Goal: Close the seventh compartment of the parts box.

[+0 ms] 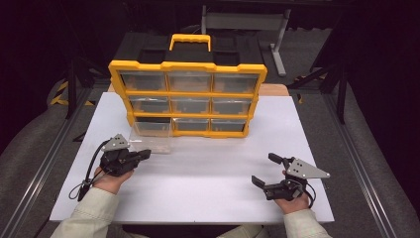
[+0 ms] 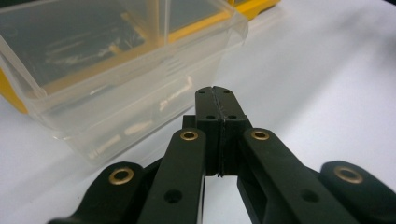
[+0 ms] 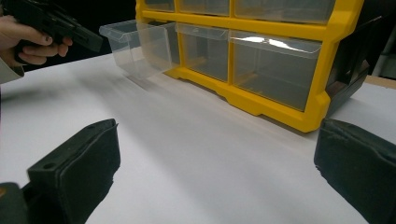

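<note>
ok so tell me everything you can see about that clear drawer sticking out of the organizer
The clear drawer is see-through plastic with a raised lip along its front. It is pulled far out of the bottom-left slot of the yellow organizer and rests on the white table. Some small pale items lie inside, too blurred to name. The left gripper, jaws shut, sits close beside its front without gripping it.

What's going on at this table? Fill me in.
A person at a white table works with a claw in each hand in front of a yellow drawer organizer. Its bottom-left clear drawer is pulled partway out onto the table. The left claw sits right beside that drawer with its jaws shut and nothing between them. The right claw rests open over the bare table, well away from the organizer, holding nothing.
</note>
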`<state>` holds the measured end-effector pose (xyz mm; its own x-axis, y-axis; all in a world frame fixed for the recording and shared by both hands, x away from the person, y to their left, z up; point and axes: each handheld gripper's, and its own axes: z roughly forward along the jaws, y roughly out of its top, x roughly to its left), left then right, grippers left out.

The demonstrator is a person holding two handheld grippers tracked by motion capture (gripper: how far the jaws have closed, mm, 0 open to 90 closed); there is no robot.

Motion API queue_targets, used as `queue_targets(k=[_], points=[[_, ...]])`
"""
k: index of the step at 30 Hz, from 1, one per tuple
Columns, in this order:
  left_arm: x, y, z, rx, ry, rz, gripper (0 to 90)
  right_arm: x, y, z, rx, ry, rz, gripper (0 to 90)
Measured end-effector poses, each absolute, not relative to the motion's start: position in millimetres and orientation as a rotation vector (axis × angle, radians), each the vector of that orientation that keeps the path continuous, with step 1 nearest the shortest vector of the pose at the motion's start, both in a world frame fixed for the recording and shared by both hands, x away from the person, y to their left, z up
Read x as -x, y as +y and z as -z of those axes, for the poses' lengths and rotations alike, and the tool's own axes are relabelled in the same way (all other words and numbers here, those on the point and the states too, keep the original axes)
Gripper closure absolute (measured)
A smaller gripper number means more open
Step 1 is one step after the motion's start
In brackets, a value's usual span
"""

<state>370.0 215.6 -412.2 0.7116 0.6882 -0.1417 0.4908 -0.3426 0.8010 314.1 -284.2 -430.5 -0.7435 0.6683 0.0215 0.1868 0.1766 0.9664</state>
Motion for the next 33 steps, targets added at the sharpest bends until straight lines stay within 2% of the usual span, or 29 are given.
queue_targets(k=[8,33], points=[[-378,214,419,-2.057,0.929,-0.26,89.3,-314,-284,431,-0.804,2.051,-1.592,1.0],[-407,211,425,-1.964,1.011,-0.305,89.3,-313,-285,432,-0.812,2.05,-1.592,1.0]])
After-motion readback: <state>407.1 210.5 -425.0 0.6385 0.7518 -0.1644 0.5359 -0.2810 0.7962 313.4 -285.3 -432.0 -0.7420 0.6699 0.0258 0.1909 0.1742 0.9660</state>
